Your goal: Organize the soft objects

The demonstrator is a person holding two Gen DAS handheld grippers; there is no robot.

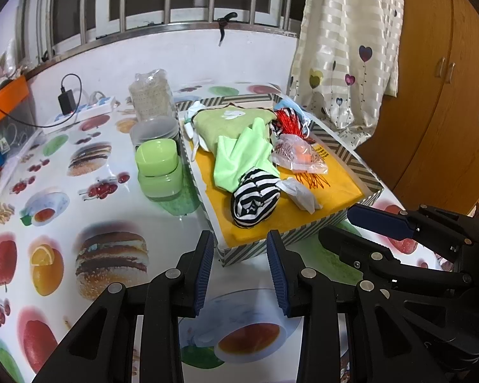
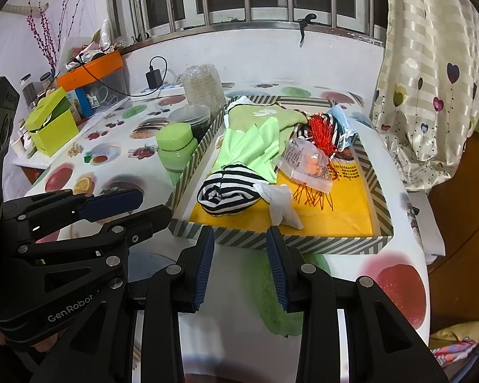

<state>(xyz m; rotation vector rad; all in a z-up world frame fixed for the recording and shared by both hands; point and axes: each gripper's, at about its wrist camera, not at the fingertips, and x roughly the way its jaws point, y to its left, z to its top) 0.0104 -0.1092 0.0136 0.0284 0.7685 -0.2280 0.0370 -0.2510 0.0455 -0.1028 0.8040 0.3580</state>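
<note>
Soft items point(image 1: 244, 156) lie heaped in the box point(image 1: 303, 236), unsorted. Both grippers point(image 1: 240, 271) point(image 2: 241, 268) hover before it, fingers apart, empty.

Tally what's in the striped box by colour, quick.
Green: 2, a towel and a light cloth
Black-and-white striped: 1 rolled cloth
Red: 1 tassel
Clear: 1 plastic bag
White: 1 crumpled piece
Total: 6 that can be told apart
</note>
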